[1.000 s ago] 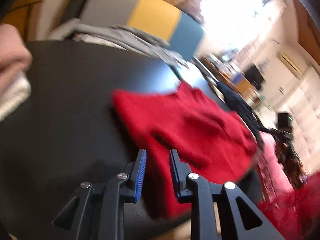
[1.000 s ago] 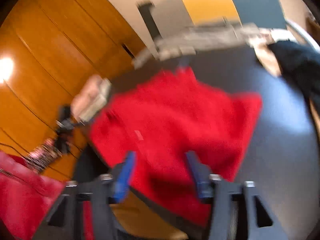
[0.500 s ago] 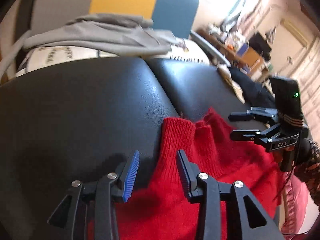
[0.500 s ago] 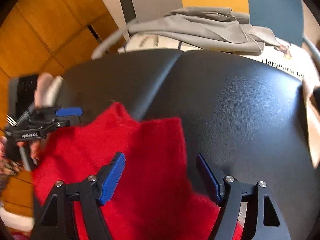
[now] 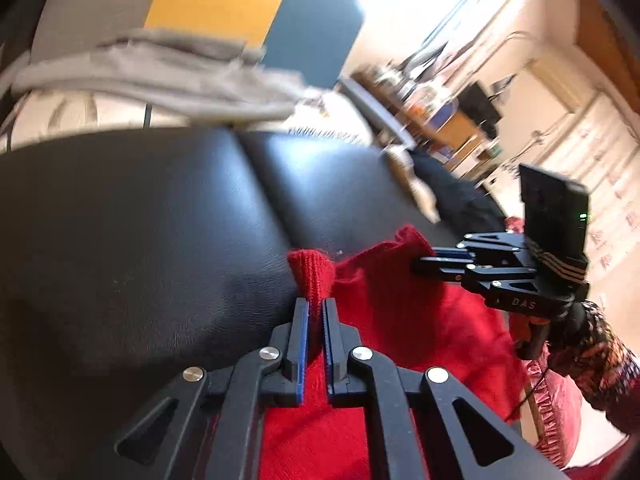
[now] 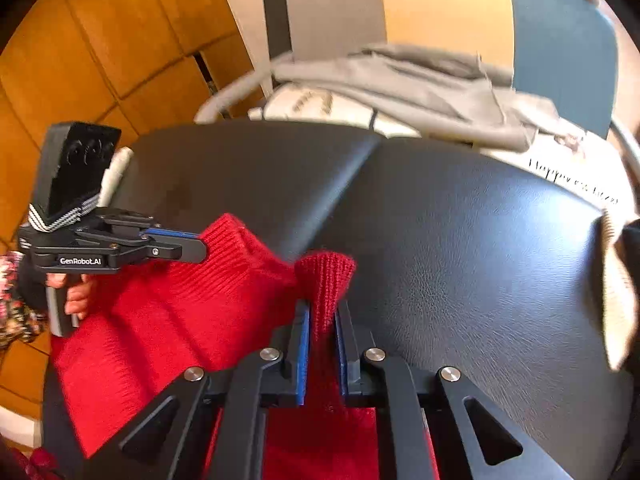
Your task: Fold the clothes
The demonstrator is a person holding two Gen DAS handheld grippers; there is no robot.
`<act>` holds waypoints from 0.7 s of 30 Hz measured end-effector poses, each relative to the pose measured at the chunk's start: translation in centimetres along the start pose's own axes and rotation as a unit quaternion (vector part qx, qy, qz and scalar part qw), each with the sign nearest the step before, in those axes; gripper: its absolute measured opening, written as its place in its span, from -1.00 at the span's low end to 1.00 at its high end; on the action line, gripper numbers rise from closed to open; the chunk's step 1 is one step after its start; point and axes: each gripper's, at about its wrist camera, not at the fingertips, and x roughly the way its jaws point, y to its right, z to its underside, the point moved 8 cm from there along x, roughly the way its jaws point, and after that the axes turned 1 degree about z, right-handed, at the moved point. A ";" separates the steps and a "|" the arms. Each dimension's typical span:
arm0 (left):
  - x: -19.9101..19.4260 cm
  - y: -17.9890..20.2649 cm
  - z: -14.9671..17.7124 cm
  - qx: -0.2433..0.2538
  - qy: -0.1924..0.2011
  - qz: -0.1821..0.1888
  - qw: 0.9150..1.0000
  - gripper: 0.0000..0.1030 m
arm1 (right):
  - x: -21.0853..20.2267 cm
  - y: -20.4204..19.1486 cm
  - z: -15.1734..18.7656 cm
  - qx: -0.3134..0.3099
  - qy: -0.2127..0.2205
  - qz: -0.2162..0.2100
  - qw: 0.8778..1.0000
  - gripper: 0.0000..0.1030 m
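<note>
Red knit sweater [image 5: 400,320] lies bunched on the near part of a black leather-look surface [image 5: 140,220], which we take for a padded seat or bench; we cannot tell which. Its far edge rises in two small peaks, one at each pinch.

Left gripper [image 5: 315,312]: jaws narrow, pressed onto a ribbed fold of the sweater that stands up just past the blue pads. In the right wrist view the same gripper [image 6: 202,244] comes in from the left, a hand [image 6: 72,296] on its handle, tips clamped on the left peak.

Right gripper [image 6: 322,316]: jaws closing, red knit between the pads and pinched; the fold bulges above them. From the left wrist view it [image 5: 418,262] reaches in from the right, tips at the right peak, a patterned sleeve [image 5: 592,356] behind it.

We note the two pinch points sit near each other along the same edge of the garment.

Beyond the black surface: grey clothing [image 6: 420,84] heaped over a white printed item [image 6: 320,106], against grey, yellow and blue panels. Wood panelling [image 6: 80,40] to the left.
</note>
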 end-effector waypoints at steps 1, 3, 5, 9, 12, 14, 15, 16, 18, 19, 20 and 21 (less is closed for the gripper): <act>-1.2 0.7 0.2 0.009 0.013 0.009 1.000 -0.91 | -1.0 -0.7 0.1 -0.004 0.008 -0.004 1.000 -0.78; -3.5 2.2 1.2 0.028 0.034 0.022 0.999 -0.91 | -3.5 -2.0 0.7 -0.019 0.027 -0.012 0.999 -0.78; -4.6 3.0 2.8 0.034 0.032 0.028 0.998 -0.91 | -5.3 -3.1 2.1 -0.032 0.035 -0.019 0.999 -0.79; -3.9 3.0 7.1 0.036 -0.008 0.003 0.999 -0.90 | -5.3 -4.3 6.6 -0.021 0.012 -0.033 0.999 -0.83; -2.8 2.7 9.8 0.032 -0.038 -0.023 0.999 -0.90 | -4.1 -4.5 10.1 -0.001 -0.015 -0.041 0.999 -0.83; -3.0 2.6 10.6 0.018 -0.037 -0.025 0.999 -0.90 | -3.7 -4.4 11.4 0.021 -0.014 -0.047 0.999 -0.80; -3.4 2.7 10.9 0.012 -0.037 -0.022 0.999 -0.89 | -3.8 -4.0 11.5 0.044 -0.009 -0.054 0.998 -0.79; -3.8 2.8 11.2 0.007 -0.040 -0.018 0.999 -0.88 | -3.9 -3.7 11.6 0.068 -0.006 -0.062 0.996 -0.73; -4.7 3.0 11.9 -0.003 -0.045 -0.009 0.999 -0.88 | -4.7 -3.3 12.0 0.117 -0.004 -0.082 0.990 -0.60; -5.0 3.1 12.1 -0.005 -0.049 -0.005 0.999 -0.87 | -5.0 -3.3 12.0 0.121 -0.003 -0.085 0.989 -0.55; -5.4 3.2 12.4 -0.004 -0.052 -0.004 0.999 -0.87 | -5.7 -3.6 12.5 0.116 -0.001 -0.085 0.990 -0.50; -5.9 3.4 12.6 -0.002 -0.052 -0.004 0.999 -0.86 | -6.2 -3.9 12.9 0.112 0.000 -0.085 0.990 -0.47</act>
